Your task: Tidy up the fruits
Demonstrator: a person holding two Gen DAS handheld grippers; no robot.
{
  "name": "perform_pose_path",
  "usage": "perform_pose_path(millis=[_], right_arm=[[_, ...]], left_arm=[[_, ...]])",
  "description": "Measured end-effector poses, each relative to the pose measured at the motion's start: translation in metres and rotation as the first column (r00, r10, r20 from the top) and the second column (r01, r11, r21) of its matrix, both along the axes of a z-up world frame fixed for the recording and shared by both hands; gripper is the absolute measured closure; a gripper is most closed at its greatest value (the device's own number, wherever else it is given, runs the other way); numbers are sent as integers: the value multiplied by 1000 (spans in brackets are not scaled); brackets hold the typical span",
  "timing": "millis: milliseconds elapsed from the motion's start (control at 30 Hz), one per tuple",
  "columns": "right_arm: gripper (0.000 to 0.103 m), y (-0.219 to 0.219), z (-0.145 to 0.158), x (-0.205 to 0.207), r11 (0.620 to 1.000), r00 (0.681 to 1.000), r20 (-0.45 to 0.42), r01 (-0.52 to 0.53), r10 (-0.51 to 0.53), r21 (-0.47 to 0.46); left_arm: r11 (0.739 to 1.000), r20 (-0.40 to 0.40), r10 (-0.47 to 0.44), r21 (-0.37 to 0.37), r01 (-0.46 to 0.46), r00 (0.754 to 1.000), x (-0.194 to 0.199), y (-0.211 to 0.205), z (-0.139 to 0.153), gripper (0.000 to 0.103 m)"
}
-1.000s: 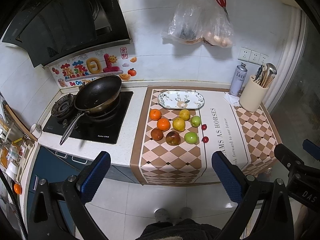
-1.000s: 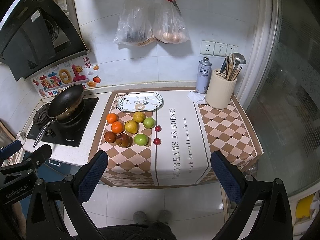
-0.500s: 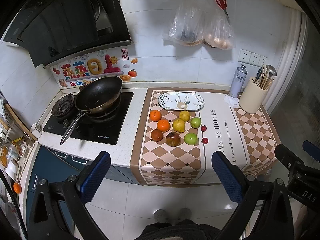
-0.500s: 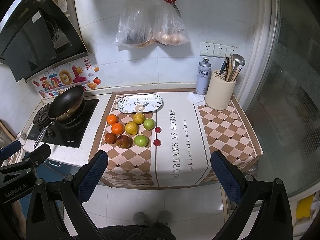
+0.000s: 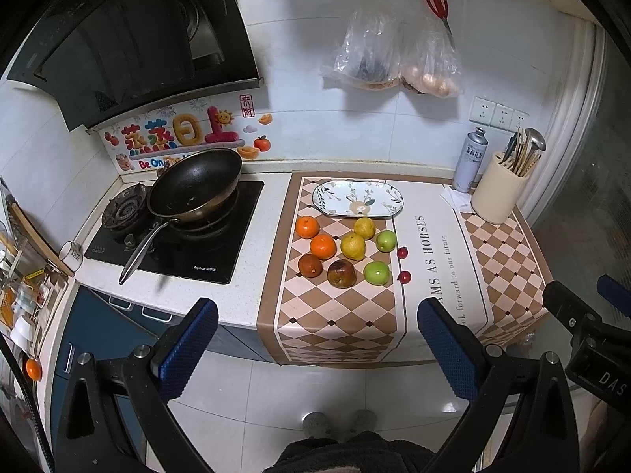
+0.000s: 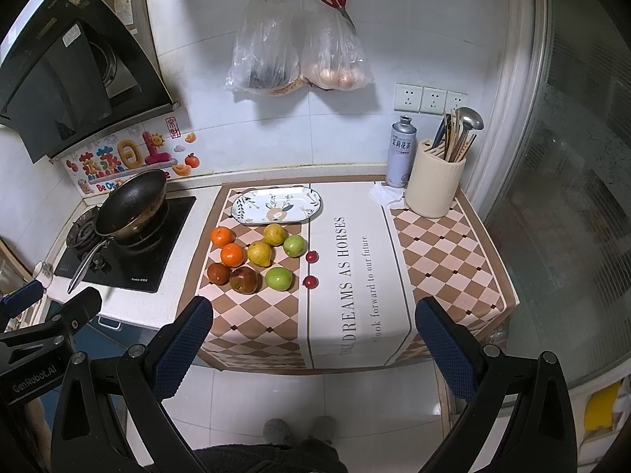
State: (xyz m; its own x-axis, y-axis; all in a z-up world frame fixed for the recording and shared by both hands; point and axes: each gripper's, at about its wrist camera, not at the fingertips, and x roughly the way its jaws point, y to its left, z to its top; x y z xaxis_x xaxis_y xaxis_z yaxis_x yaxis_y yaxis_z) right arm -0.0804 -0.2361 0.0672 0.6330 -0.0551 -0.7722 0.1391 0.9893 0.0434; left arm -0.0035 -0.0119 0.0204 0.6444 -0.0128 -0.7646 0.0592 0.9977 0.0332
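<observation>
A small white-tiled kitchen runs along the back wall, with a pale countertop (image 5: 272, 197) seen from well above and back, the floor tiles and the person's slippers showing below. At the left a black wok (image 5: 195, 187) sits on the gas hob (image 5: 177, 244) under a dark range hood (image 5: 130, 39). Right of the hob a checkered cloth (image 5: 339, 315) covers the counter and hangs over its front edge.

At the cloth's back edge lies an empty oval plate (image 5: 358, 199) with a deer motif. Just in front of it the fruit lies loose on the cloth in rough pairs: two oranges (image 5: 322, 246) at the left, two dark brownish-red fruits (image 5: 341, 273) in front of them, two yellow fruits (image 5: 353, 246) in the middle, two green apples (image 5: 376, 272) to their right, and two small red fruits (image 5: 404, 276) nearest the lettered stripe. Farther right stand a spray can (image 5: 471, 159) and a cream utensil holder (image 5: 499, 189).

The left gripper (image 5: 317, 349) and the right gripper (image 6: 313, 349) both hang off the counter's front edge with fingers spread wide, holding nothing and well apart from any fruit.

No fruit appears to have been sorted yet, so this looks like the opening approach. The next move would call for bringing one gripper down and forward over a chosen fruit, likely a front-row one, straddling it with the fingers before closing; round fruit may roll if nudged. The plate looks the likely destination, though that is only a guess.
</observation>
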Motion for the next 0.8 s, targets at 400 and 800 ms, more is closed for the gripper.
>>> perform_pose_path(millis=[400,800], right_arm=[[0,2,1,0,1000,1000,1,0,0,1],[0,3,1,1,1000,1000,1,3,-3,3]], left_arm=[[1000,-1,-1,-3,1,1000,-1,1,0,0],[1000,-3,-3,-5,3,1000,-2,0,-1,0]])
